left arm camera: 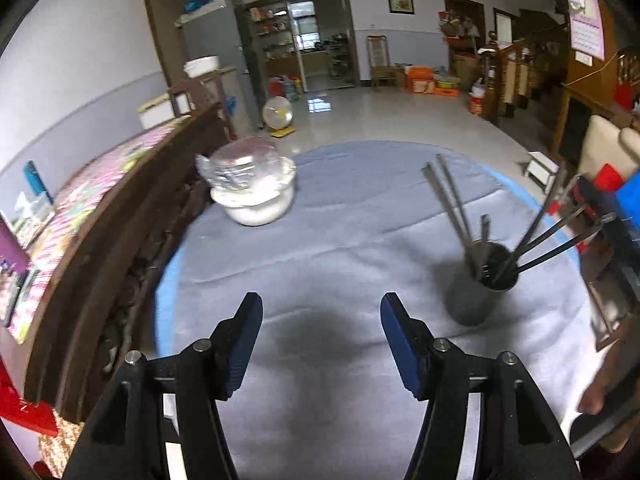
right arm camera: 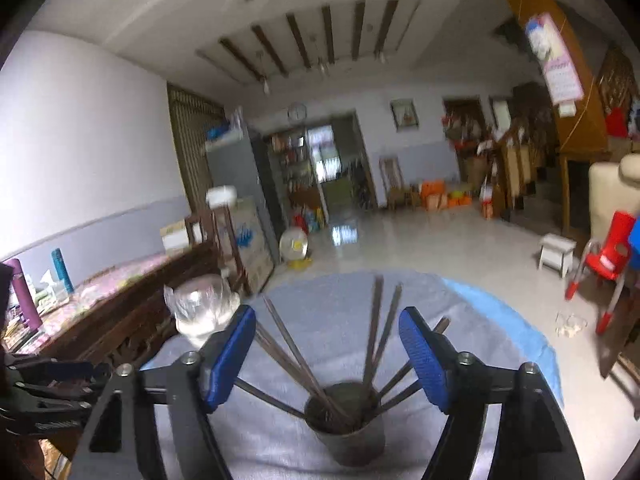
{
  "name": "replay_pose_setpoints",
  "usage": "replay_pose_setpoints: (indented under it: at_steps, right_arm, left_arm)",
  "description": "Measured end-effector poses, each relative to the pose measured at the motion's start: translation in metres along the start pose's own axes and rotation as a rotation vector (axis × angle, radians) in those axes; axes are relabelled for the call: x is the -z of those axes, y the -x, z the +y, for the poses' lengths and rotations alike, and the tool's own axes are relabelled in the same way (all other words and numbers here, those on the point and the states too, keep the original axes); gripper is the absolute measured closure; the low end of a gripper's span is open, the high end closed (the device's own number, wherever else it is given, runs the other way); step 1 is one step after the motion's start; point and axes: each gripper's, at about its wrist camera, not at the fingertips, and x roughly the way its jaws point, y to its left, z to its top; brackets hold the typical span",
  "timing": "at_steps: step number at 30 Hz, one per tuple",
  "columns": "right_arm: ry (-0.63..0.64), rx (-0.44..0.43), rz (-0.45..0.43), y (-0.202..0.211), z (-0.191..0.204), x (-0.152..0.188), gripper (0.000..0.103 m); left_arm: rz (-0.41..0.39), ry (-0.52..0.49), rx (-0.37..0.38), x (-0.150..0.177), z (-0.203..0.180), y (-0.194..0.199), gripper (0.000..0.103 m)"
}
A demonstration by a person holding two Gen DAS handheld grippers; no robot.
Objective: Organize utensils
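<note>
Chopsticks [right arm camera: 298,354] in cup [right arm camera: 348,432], both grippers open

Dim indoor daylight from the far doorway [left arm camera: 310,24], floor glare [left arm camera: 320,106], motion blur (stronger right wrist), fisheye-bent edges

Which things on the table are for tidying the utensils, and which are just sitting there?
For the job:
- dark cup standing on the table
- chopsticks standing in the cup, fanned out
- left gripper, open, holding nothing
- right gripper, open, just above the cup

Just sitting there:
- white bowl covered with plastic wrap
- grey tablecloth
- red chair on the floor
</note>
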Motion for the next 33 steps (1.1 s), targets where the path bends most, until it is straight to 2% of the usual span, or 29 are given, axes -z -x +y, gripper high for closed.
replay_pose_setpoints:
  at_steps: [3, 7, 11, 17, 23, 28, 33]
  right_arm:
    - [0.019, -0.015, -0.006, 0.013, 0.009, -0.006, 0.025]
    - [0.001, -0.022, 0.010, 0.027, 0.013, -0.012, 0.025]
    - [0.008, -0.015, 0.025, 0.037, 0.015, -0.015, 0.025]
    - [-0.002, -0.033, 0.045, 0.052, 0.017, -0.015, 0.025]
    - [-0.003, -0.035, 0.109, 0.062, 0.020, -0.007, 0.025]
    - [0.012, -0.037, 0.147, 0.070, 0.026, 0.005, 0.025]
    - [0.031, -0.003, 0.171, 0.080, 0.028, 0.017, 0.025]
  left_arm:
    - [-0.014, 0.002, -0.035, 0.006, 0.008, 0.007, 0.037]
    - [-0.042, 0.022, -0.057, 0.011, 0.018, 0.016, 0.025]
    - [-0.059, 0.035, -0.080, 0.016, 0.025, 0.024, 0.022]
    - [-0.050, 0.051, -0.108, 0.021, 0.028, 0.025, 0.021]
    - [-0.049, 0.051, -0.140, 0.028, 0.030, 0.028, 0.019]
    - [-0.051, 0.063, -0.139, 0.034, 0.033, 0.032, 0.019]
    - [-0.058, 0.081, -0.128, 0.039, 0.035, 0.040, 0.019]
